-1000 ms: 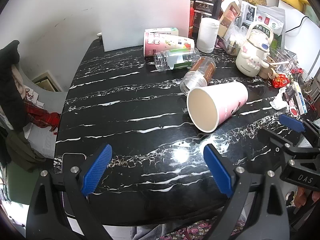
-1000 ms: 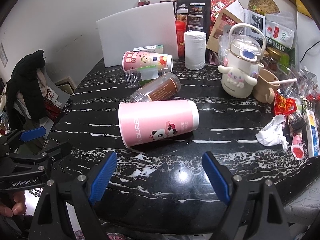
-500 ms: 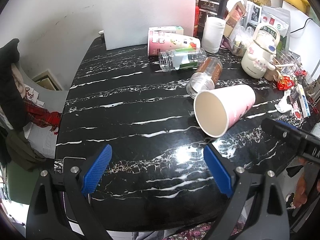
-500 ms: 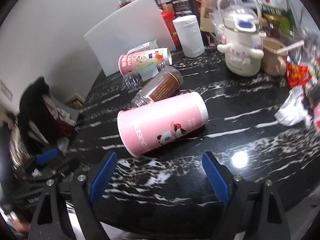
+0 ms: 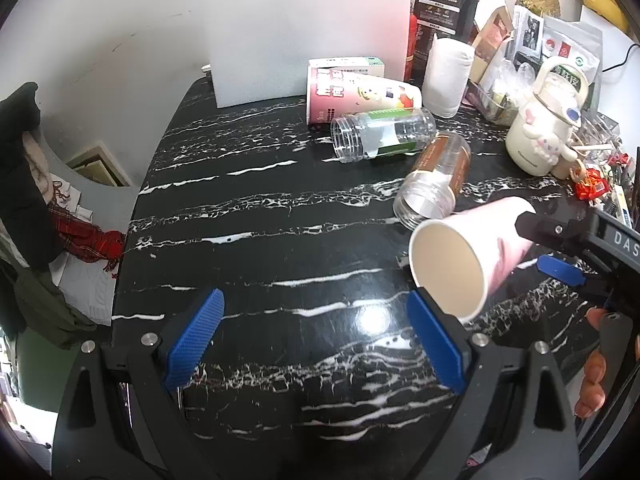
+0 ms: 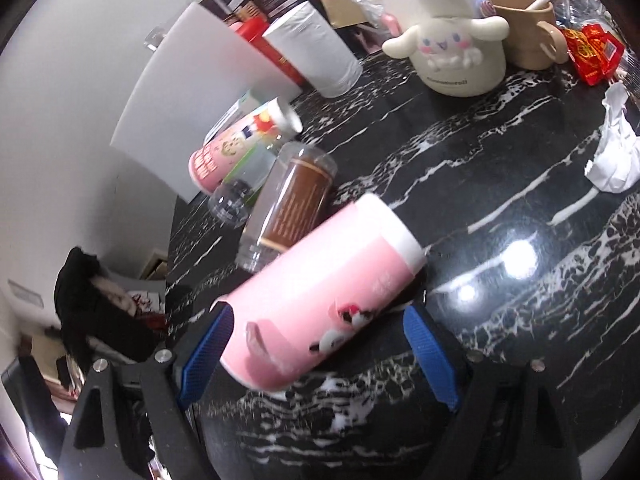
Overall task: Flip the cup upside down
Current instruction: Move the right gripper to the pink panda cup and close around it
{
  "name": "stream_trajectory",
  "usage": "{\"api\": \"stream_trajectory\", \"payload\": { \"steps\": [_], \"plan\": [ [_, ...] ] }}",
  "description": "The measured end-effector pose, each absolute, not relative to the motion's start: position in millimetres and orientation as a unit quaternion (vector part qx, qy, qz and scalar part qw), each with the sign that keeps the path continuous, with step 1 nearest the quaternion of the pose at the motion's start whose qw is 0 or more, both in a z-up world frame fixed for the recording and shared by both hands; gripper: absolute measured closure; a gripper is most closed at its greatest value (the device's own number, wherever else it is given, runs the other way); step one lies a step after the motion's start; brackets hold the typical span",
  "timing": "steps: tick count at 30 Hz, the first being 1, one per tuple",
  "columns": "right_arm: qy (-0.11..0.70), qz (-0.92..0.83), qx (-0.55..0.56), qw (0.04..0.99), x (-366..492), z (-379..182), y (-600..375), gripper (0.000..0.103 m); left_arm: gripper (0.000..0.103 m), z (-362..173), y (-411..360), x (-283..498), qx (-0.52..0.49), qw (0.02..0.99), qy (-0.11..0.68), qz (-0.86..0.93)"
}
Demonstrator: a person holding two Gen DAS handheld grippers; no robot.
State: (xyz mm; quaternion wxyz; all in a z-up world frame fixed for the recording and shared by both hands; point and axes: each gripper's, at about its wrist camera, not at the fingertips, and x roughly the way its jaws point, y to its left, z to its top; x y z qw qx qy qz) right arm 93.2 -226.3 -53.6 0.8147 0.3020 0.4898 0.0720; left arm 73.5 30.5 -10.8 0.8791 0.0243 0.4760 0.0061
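Observation:
A pink paper cup (image 6: 320, 300) with a panda print lies on its side on the black marble table (image 5: 260, 240). Its open mouth (image 5: 448, 268) faces my left gripper. My right gripper (image 6: 316, 356) is open and tilted, with its blue fingers on either side of the cup near the rim end; I cannot tell whether they touch it. In the left wrist view one blue pad (image 5: 560, 270) shows beside the cup. My left gripper (image 5: 316, 340) is open and empty over the table's near edge, left of the cup.
Behind the cup lie a brown-labelled clear jar (image 5: 436, 180), a clear green-labelled jar (image 5: 380, 136) and another pink cup (image 5: 356, 94). A white board (image 5: 304, 32), paper roll (image 5: 448, 76), white kettle (image 6: 456, 52) and crumpled tissue (image 6: 612, 156) stand around.
My right gripper has moved forward, tilting, until its fingers straddle the cup. The left gripper has drifted slightly left and stays open.

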Motion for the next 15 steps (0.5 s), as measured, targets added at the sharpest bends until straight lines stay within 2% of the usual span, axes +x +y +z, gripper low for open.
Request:
{"api": "stream_trajectory", "payload": {
  "steps": [15],
  "plan": [
    [0.508, 0.029, 0.257, 0.822, 130.0, -63.5, -206.2, 0.016, 0.010, -23.6, 35.6, 96.5, 0.008, 0.875, 0.484, 0.000]
  ]
}}
